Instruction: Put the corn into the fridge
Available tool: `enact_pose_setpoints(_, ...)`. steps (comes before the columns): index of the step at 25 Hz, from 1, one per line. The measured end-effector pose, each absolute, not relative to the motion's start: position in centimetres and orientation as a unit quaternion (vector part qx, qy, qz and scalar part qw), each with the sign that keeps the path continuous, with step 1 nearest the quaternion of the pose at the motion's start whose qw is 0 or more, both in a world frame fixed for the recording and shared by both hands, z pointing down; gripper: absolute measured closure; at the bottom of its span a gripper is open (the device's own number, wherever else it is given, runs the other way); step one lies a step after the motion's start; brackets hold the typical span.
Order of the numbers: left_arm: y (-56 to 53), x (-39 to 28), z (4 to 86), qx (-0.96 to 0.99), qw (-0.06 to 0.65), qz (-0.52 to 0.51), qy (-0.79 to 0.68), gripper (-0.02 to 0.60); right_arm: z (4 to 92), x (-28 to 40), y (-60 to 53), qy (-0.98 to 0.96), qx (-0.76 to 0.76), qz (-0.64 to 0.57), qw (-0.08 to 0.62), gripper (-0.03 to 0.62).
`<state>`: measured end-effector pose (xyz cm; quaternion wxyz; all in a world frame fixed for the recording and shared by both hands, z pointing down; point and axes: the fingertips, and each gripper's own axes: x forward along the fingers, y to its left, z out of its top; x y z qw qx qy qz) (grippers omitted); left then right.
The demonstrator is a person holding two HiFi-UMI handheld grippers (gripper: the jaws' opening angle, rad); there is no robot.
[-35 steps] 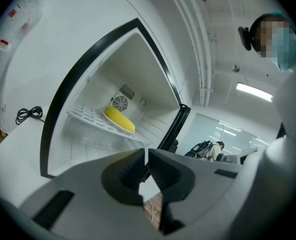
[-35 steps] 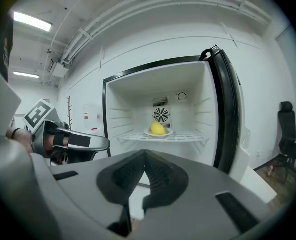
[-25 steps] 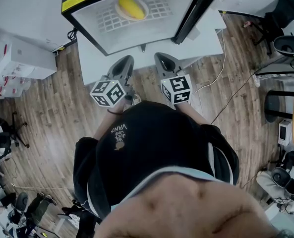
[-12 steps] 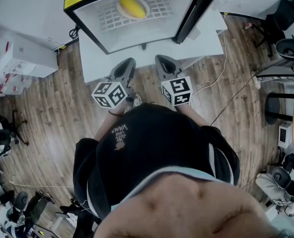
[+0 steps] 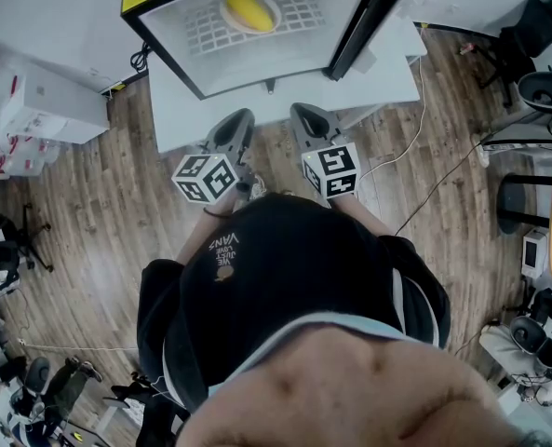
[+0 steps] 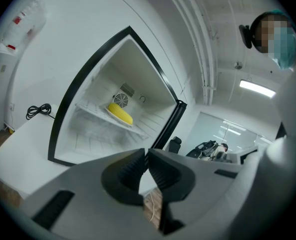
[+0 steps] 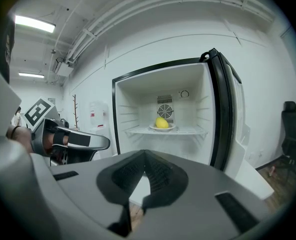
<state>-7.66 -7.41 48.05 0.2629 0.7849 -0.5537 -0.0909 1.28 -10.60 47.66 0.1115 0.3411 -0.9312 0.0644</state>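
The yellow corn (image 5: 247, 9) lies on a white plate (image 5: 267, 26) on the wire shelf inside the open fridge (image 5: 192, 68). It also shows as the corn (image 7: 161, 123) in the right gripper view and the corn (image 6: 120, 113) in the left gripper view. My left gripper (image 5: 237, 122) and right gripper (image 5: 304, 117) hang side by side in front of the fridge, apart from it. Both have their jaws closed with nothing between them: left gripper (image 6: 147, 156), right gripper (image 7: 145, 159).
The fridge door (image 5: 364, 28) stands open at the right. The fridge sits on a white platform (image 5: 387, 77) above a wood floor. White boxes (image 5: 43, 110) are at the left, office chairs (image 5: 536, 21) at the right, and a cable (image 5: 424, 194) runs across the floor.
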Motion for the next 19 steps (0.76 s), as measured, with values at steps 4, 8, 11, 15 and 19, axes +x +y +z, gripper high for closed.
enact_pose_setpoints(4, -7.46, -7.67, 48.01, 0.785, 0.262, -0.092, -0.553, 0.548, 47.68, 1.35, -10.58, -0.931, 0.342, 0.062, 0.113, 0.582)
enact_pose_setpoints(8, -7.57, -7.59, 48.07, 0.785, 0.265, -0.095, -0.552, 0.549, 47.74, 1.53, -10.69, -0.93, 0.344, 0.062, 0.114, 0.582)
enact_pose_setpoints(11, -7.77, -7.61, 48.09, 0.785, 0.266, -0.097, -0.551, 0.549, 47.69, 1.47, -10.84, -0.93, 0.345, 0.06, 0.115, 0.582)
enact_pose_setpoints(15, -8.04, -7.65, 48.18, 0.785, 0.267, -0.096, -0.551, 0.549, 47.78, 1.4, -11.07, -0.929, 0.345, 0.061, 0.116, 0.582)
enact_pose_setpoints(19, -8.32, -7.95, 48.3, 0.784, 0.269, -0.095, -0.551, 0.549, 47.86, 1.11, -11.32, -0.929, 0.345, 0.062, 0.117, 0.582)
